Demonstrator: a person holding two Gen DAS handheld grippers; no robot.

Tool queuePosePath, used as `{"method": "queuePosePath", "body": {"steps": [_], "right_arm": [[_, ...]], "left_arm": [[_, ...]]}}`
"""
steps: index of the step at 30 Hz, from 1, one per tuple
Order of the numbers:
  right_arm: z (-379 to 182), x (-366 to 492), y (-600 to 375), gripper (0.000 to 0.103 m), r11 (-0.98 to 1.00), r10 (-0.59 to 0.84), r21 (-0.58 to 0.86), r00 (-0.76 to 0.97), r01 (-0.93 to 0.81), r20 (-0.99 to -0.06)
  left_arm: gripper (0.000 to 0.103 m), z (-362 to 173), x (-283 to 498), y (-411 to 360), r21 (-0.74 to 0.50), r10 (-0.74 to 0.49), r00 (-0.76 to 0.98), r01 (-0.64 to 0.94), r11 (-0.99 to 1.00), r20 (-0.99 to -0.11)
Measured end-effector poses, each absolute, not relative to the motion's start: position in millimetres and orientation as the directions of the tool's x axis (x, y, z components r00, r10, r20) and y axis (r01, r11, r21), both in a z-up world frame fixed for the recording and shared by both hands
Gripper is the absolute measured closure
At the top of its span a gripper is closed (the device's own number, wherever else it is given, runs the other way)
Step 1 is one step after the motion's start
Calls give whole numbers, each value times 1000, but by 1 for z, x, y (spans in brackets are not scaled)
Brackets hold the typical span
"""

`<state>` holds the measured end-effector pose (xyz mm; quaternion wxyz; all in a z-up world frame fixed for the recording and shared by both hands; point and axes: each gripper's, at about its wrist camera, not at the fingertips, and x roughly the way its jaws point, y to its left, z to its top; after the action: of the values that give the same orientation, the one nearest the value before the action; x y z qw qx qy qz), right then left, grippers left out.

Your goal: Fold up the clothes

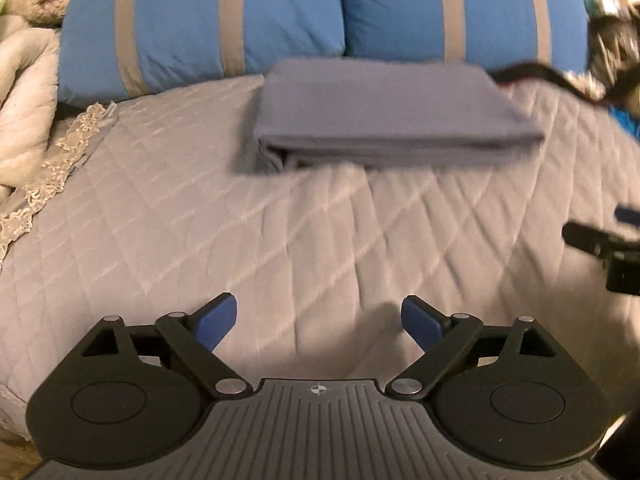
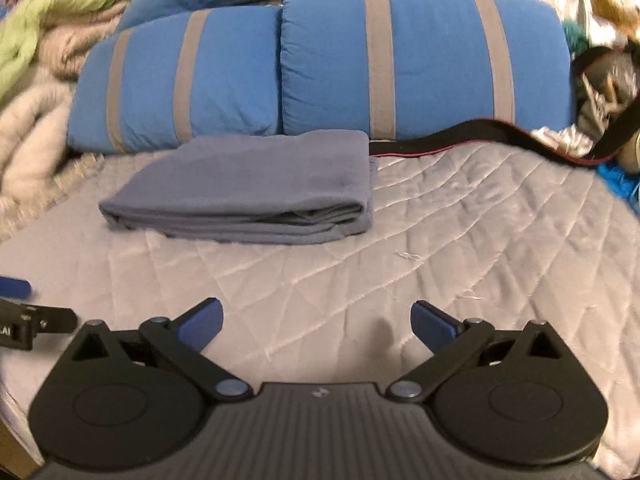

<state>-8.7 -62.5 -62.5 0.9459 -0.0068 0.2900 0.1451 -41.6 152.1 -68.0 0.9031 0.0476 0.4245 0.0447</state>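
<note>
1. Folded grey garment [image 1: 384, 120] lies on the quilted bedspread [image 1: 200, 232], well ahead of both grippers and touching neither.
2. Left gripper [image 1: 319, 322] and right gripper [image 2: 316, 324]: jaws spread wide, holding nothing.
3. Garment's long axis runs left to right; its layered fold edges face the cameras.
4. Smooth, flat rectangle of cloth; blue striped pillows [image 2: 320, 60] sit behind it.

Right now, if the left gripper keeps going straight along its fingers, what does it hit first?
Probably the folded grey cloth. The left gripper is open over bare quilted bedspread, aimed at the cloth's near edge; if it points lower than it looks, the bedspread comes first. Blue striped pillows lie behind.
</note>
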Motion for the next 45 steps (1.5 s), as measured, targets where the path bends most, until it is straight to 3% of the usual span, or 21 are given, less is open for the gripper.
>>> {"method": "queuePosePath", "body": {"steps": [3,6,22,34,45], "right_arm": [[-69,-13,-54,0,957,243,9,781,-291,-576],[-78,-14,-48,0,957,220,-18,760,-291,-612],[-81,-15,-46,0,959,214,-16,764,-282,-609],[-77,-11,-43,0,964,200,-6,737,-267,-645],[-68,-2,-36,0,970,172,7,660,-245,-731]], "left_arm": [[0,-74,-44,153,134,147,643,-68,989,-751],[0,-77,-41,154,116,154,631,-101,988,-761],[0,-76,-42,140,142,273,588,-260,955,-761],[0,-76,-39,143,124,253,573,-256,959,-779],[0,-71,-24,153,79,195,477,-253,964,-857]]}}
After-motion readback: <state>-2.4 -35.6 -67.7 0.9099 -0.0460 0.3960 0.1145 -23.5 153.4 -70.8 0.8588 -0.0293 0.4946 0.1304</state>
